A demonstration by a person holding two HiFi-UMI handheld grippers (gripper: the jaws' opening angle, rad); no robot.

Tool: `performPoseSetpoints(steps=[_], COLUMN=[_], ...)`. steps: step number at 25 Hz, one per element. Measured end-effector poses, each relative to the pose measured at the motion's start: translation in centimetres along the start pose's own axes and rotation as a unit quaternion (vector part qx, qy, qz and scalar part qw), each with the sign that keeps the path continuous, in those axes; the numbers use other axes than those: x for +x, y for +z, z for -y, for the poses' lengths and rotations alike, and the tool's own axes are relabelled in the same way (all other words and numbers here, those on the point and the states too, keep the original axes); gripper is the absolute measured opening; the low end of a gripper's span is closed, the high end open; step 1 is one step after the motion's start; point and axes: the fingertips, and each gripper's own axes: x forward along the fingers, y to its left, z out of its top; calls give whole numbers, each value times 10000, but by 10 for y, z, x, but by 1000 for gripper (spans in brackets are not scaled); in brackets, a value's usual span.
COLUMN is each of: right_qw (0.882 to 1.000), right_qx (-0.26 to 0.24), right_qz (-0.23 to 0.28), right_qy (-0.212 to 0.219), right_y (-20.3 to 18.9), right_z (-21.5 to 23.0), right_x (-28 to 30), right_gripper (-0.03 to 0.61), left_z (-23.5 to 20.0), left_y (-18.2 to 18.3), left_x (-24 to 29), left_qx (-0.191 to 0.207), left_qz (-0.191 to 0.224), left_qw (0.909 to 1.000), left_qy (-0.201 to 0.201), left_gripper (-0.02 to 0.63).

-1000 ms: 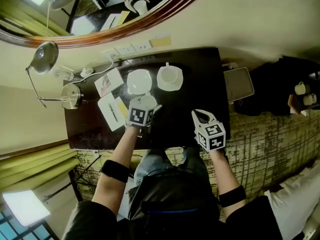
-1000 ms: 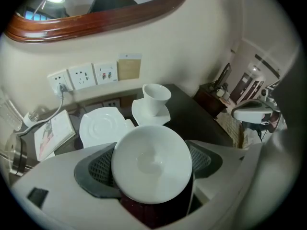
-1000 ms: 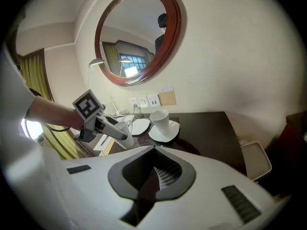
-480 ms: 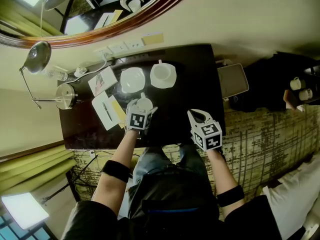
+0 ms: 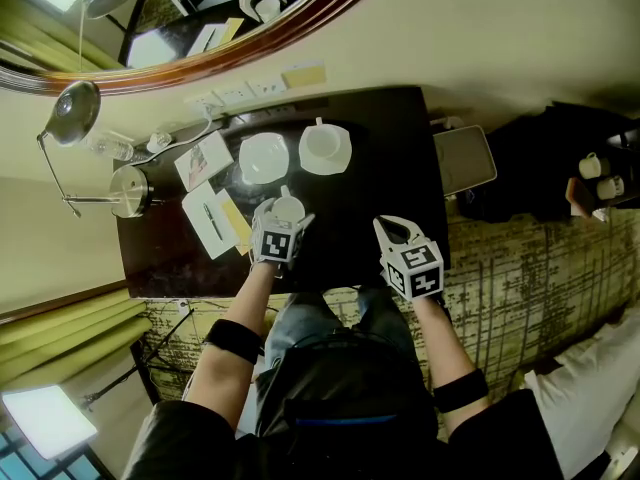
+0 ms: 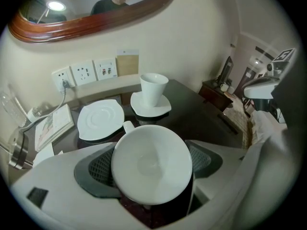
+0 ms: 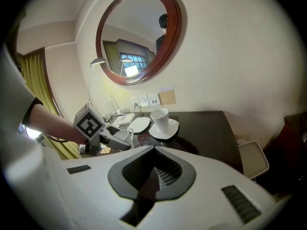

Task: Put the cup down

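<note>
A white cup (image 6: 151, 164) sits between the mesh pads of my left gripper (image 6: 151, 163), which is shut on its sides with the cup's mouth facing the camera. In the head view the left gripper (image 5: 285, 218) holds the cup (image 5: 289, 207) low over the dark table (image 5: 390, 168), just on the near side of an empty white saucer (image 5: 264, 157). I cannot tell whether the cup touches the table. A second cup (image 6: 153, 89) stands on its own saucer (image 6: 162, 108) to the right. My right gripper (image 5: 400, 233) is shut and empty near the table's front right, its jaws together (image 7: 153, 169).
A notepad with a pen (image 5: 213, 220), a booklet (image 5: 203, 161), a metal jug (image 5: 128, 190) and a desk lamp (image 5: 78, 101) crowd the table's left end. Wall sockets (image 6: 91, 71) and a round mirror (image 7: 139, 32) are behind. A white rectangular thing (image 5: 465, 162) sits off the right edge.
My left gripper has come down a little with the cup and sits slightly nearer me, away from the empty saucer. The right gripper has stayed where it was.
</note>
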Motion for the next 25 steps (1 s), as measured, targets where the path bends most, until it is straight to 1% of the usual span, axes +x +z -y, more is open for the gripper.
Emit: performPoseSetpoints(steps=[6, 14, 20, 23, 25], right_qw=[10000, 10000, 9997, 9994, 9990], right_qx=[-36, -31, -149, -276, -328], right_qz=[10, 3, -7, 30, 20], right_qy=[-3, 65, 167, 217, 315], right_y=[1, 2, 4, 7, 11], right_z=[-1, -2, -2, -1, -4], right_x=[-1, 1, 3, 7, 7], right_gripper=[0, 0, 0, 1, 0], left_z=[-1, -1, 0, 6, 11], left_y=[0, 0, 14, 25, 33], left_x=[0, -2, -22, -39, -53], left_qx=[43, 38, 101, 210, 202], left_qz=[91, 22, 305, 465, 623], left_qw=[9999, 9999, 9992, 9985, 9977], left_qy=[63, 145, 243, 209, 202], left_gripper=[434, 440, 440, 439, 436])
